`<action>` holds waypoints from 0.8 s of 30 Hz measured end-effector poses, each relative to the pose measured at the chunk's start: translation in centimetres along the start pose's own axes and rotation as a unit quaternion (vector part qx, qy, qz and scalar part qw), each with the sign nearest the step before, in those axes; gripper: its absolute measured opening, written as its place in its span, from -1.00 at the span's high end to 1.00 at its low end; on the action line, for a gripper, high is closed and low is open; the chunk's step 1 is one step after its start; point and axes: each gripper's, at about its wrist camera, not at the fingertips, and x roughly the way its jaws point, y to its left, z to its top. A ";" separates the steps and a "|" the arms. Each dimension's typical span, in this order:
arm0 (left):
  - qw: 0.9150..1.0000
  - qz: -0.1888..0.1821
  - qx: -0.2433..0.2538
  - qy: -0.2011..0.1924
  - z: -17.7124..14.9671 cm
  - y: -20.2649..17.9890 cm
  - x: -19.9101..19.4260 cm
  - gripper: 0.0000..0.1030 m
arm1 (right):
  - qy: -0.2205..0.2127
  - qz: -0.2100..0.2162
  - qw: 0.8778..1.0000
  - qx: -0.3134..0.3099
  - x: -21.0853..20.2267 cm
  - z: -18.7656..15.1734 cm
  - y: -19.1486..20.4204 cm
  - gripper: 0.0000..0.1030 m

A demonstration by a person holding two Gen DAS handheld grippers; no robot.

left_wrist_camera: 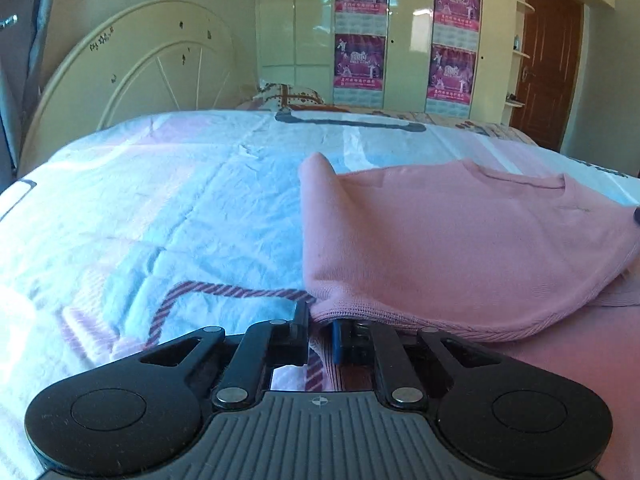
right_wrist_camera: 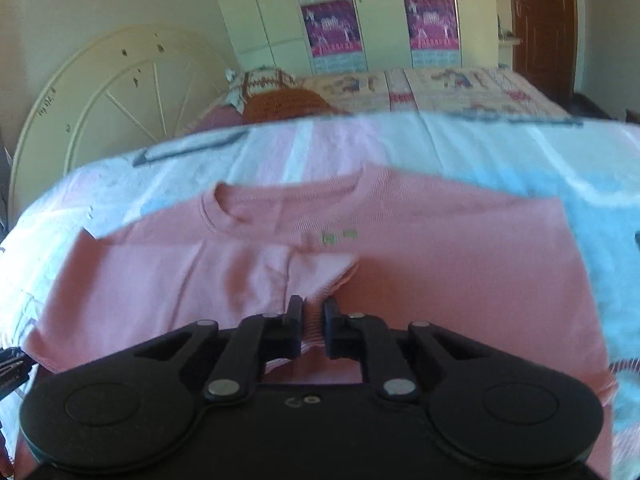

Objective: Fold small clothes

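Observation:
A small pink knit top [right_wrist_camera: 400, 240] lies on the bed, neckline away from me, with a small green mark on the chest. Its left side is folded over toward the middle. My left gripper [left_wrist_camera: 320, 320] is shut on the ribbed hem of the pink top [left_wrist_camera: 460, 248] at the folded flap's lower left corner, and the flap hangs raised from the fingers. My right gripper [right_wrist_camera: 313, 312] is shut on the striped ribbed edge of the folded flap near the middle of the top.
The bed is covered by a white, pink and blue quilt [left_wrist_camera: 160, 208]. A cream round headboard [left_wrist_camera: 132, 64] stands at the left. Pillows [right_wrist_camera: 280, 92], wardrobes with pink posters [left_wrist_camera: 360, 32] and a brown door [left_wrist_camera: 548, 60] lie beyond.

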 end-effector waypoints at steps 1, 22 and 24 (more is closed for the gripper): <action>1.000 -0.001 -0.001 -0.004 -0.1 0.1 -0.3 0.81 | -0.029 0.002 1.000 -0.009 -1.4 0.6 0.3 0.82; 0.999 -0.013 0.027 0.013 -0.1 -0.1 0.8 0.83 | 0.026 -0.073 0.997 -0.003 0.5 -3.9 -2.7 0.83; 0.999 -0.015 0.038 0.015 -0.2 -0.3 0.8 0.83 | 0.028 -0.073 0.997 0.007 1.0 -4.4 -3.0 0.81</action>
